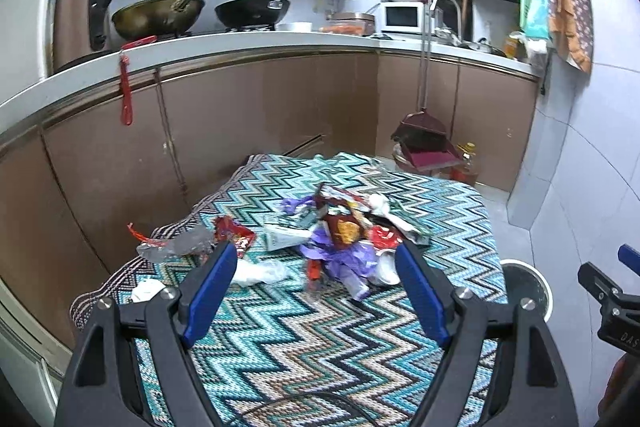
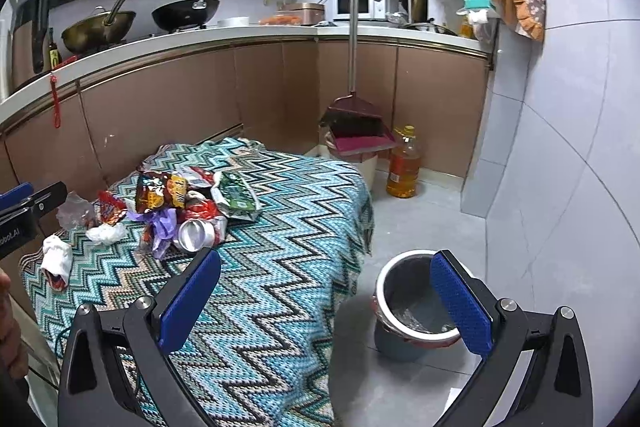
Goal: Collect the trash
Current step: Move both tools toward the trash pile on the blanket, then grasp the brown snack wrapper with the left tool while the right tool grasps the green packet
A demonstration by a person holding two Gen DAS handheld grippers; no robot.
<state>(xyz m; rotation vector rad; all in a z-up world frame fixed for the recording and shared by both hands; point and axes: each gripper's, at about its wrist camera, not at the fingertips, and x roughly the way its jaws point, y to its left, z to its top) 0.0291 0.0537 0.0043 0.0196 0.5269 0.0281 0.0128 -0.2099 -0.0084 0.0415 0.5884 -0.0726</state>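
So you've got both grippers hanging over the table with the zigzag blanket [image 2: 280,227], and neither one has anything in it. Your left gripper [image 1: 316,259] is spread wide, blue pads well apart, pointed straight at the trash pile [image 1: 340,227] in the middle of the blanket, fingertips just short of it. Your right gripper [image 2: 324,267] is just as wide open and sits off the table's right edge, one pad over the blanket and the other over the trash bin [image 2: 416,303] on the floor.

The pile is a mixed bag: a brown-and-yellow snack wrapper [image 2: 160,191] on top, a green packet [image 2: 236,199] beside it on the right, a crushed can [image 2: 198,233] lying on its side at the near edge with its open end facing your right camera, and some purple plastic [image 2: 160,223] tangled just left of the can. A red wrapper [image 2: 110,205], a crumpled clear plastic bag [image 2: 74,211] and a couple of white tissue wads [image 2: 58,255] sit a bit apart on the left side.

The bin is grey with a white rim, standing on the floor tiles just beside the table's corner. It looks like there's some clear plastic at the bottom, hard to tell what. Behind it a dustpan [image 2: 356,131] leans on the cabinets next to a bottle of cooking oil [image 2: 404,163].
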